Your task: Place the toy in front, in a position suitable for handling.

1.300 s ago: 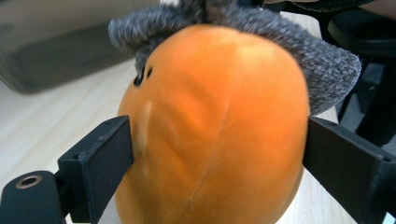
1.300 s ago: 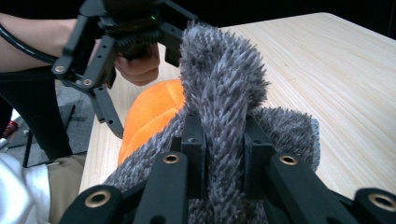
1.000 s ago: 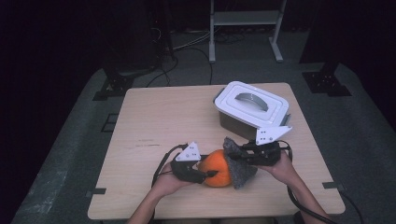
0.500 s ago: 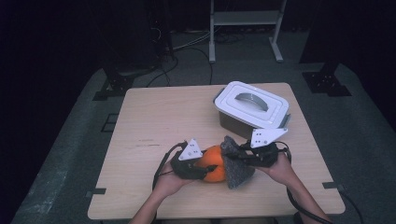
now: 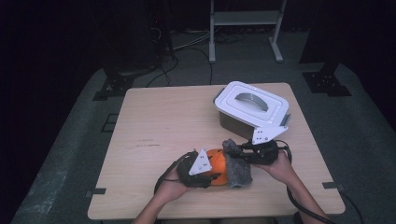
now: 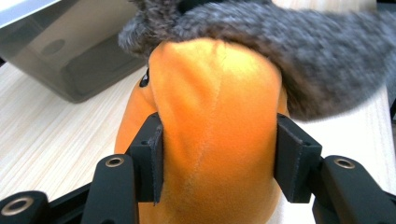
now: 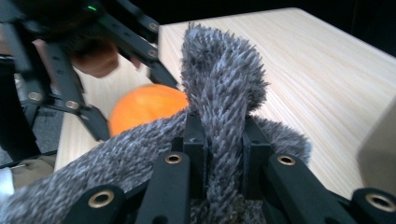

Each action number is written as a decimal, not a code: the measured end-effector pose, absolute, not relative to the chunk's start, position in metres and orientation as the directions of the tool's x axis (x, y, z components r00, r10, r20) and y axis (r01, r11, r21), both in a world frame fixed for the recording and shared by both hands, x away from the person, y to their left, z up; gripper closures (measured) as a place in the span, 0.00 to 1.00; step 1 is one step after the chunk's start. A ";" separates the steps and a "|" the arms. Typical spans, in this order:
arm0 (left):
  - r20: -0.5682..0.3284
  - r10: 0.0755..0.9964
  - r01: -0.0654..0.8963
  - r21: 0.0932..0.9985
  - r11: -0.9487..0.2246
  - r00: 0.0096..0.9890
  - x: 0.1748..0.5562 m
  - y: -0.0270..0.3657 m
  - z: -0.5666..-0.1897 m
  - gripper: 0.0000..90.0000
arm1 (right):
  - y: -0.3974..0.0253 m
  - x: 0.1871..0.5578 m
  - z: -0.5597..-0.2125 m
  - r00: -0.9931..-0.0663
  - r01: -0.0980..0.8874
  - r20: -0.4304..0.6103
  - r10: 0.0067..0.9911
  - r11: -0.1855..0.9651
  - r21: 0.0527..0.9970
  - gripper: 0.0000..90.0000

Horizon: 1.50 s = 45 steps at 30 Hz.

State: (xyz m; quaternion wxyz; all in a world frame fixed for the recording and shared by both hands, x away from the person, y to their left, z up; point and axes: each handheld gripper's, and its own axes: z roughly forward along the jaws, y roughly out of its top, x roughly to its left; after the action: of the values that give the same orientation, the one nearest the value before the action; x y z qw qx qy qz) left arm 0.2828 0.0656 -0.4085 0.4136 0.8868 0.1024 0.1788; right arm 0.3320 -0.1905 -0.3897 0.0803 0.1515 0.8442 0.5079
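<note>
Left tongs (image 6: 219,163) clamp orange plush (image 6: 215,140); right tongs (image 7: 223,154) pinch its grey fur (image 7: 224,93); box (image 5: 252,109) near.

The left gripper (image 5: 215,176) is black, with a grey three-cornered plate on top that has small dark dots in it. The right gripper (image 5: 232,151) is black too and has the same kind of grey plate. A black cable (image 5: 306,207) trails from the right gripper, and another black cable loops from the left one. Up close, the jaws are flat black blocks on black arms, and round brass-coloured rings sit in the arms. A small green light glows on the left gripper. The person's forearms are bare.
</note>
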 end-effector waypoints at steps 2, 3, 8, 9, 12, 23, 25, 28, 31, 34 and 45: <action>0.233 0.310 0.026 0.762 -0.647 0.922 0.283 0.065 -0.408 0.48 | -0.191 0.330 -0.389 -0.942 0.180 0.028 0.335 0.433 0.883 0.84; 0.230 0.303 0.022 0.762 -0.647 0.925 0.283 0.064 -0.409 0.47 | -0.188 0.328 -0.387 -0.945 0.165 0.015 0.327 0.437 0.884 0.84; 0.244 0.301 0.014 0.755 -0.656 0.922 0.281 0.064 -0.410 0.47 | -0.169 0.320 -0.382 -0.959 0.127 -0.006 0.284 0.446 0.886 0.84; 0.240 0.307 0.019 0.758 -0.652 0.921 0.281 0.065 -0.410 0.47 | -0.169 0.322 -0.384 -0.959 0.133 0.001 0.284 0.444 0.886 0.84; 0.229 0.319 0.031 0.768 -0.640 0.919 0.282 0.066 -0.410 0.49 | -0.178 0.332 -0.389 -0.951 0.170 0.034 0.308 0.427 0.888 0.84; 0.135 0.395 0.129 0.810 -0.572 0.909 0.289 0.073 -0.401 0.51 | -0.187 0.328 -0.380 -0.944 0.164 0.028 0.329 0.394 0.904 0.84; 0.130 0.413 0.143 0.811 -0.568 0.901 0.289 0.074 -0.398 0.51 | -0.181 0.323 -0.374 -0.951 0.141 0.015 0.309 0.388 0.911 0.84; 0.130 0.413 0.150 0.801 -0.579 0.901 0.288 0.074 -0.399 0.50 | -0.171 0.319 -0.373 -0.957 0.115 -0.009 0.290 0.408 0.906 0.84; 0.100 0.398 0.163 0.802 -0.575 0.912 0.292 0.074 -0.406 0.40 | -0.173 0.326 -0.384 -0.959 0.141 0.017 0.284 0.424 0.895 0.84; 0.095 0.384 0.155 0.807 -0.570 0.918 0.293 0.071 -0.408 0.25 | -0.178 0.328 -0.388 -0.962 0.149 0.031 0.272 0.427 0.892 0.84; 0.117 0.365 0.129 0.802 -0.584 0.924 0.291 0.064 -0.411 0.42 | -0.168 0.318 -0.376 -0.972 0.105 -0.001 0.237 0.432 0.896 0.84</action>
State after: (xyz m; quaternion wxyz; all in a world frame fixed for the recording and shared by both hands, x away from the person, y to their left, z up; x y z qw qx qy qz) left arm 0.2907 0.0645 -0.4111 0.4340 0.8795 0.1403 0.1359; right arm 0.3183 -0.1676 -0.3756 0.0630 0.1011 0.8437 0.5234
